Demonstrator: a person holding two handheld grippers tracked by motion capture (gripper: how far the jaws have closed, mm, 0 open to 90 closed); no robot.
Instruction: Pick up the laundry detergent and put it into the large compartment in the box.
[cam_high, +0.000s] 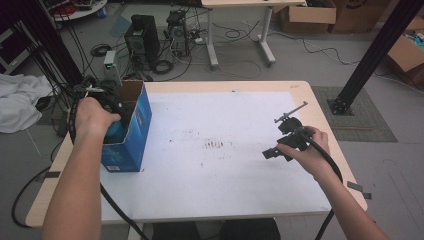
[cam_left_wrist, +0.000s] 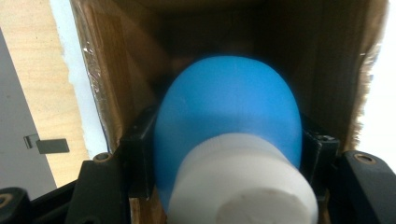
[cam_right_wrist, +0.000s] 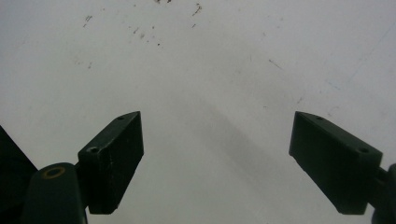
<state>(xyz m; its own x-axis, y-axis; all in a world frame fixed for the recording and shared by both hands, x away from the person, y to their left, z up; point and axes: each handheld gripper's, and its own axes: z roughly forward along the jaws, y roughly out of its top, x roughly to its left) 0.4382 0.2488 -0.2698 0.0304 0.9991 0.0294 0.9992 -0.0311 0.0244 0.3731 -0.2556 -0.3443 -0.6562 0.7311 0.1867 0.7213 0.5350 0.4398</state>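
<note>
A blue cardboard box stands open-topped at the table's left side. My left gripper reaches down into it. In the left gripper view a blue bottle with a white cap sits between the black jaws inside the box's brown walls, and my left gripper is shut on it. My right gripper hovers low over the white sheet at the right; in the right gripper view my right gripper stands open with nothing between its fingers.
A white sheet covers most of the wooden table, with dark smudges near its middle. Beyond the far edge lie computer towers, cables and cardboard boxes. A black frame post rises at the right.
</note>
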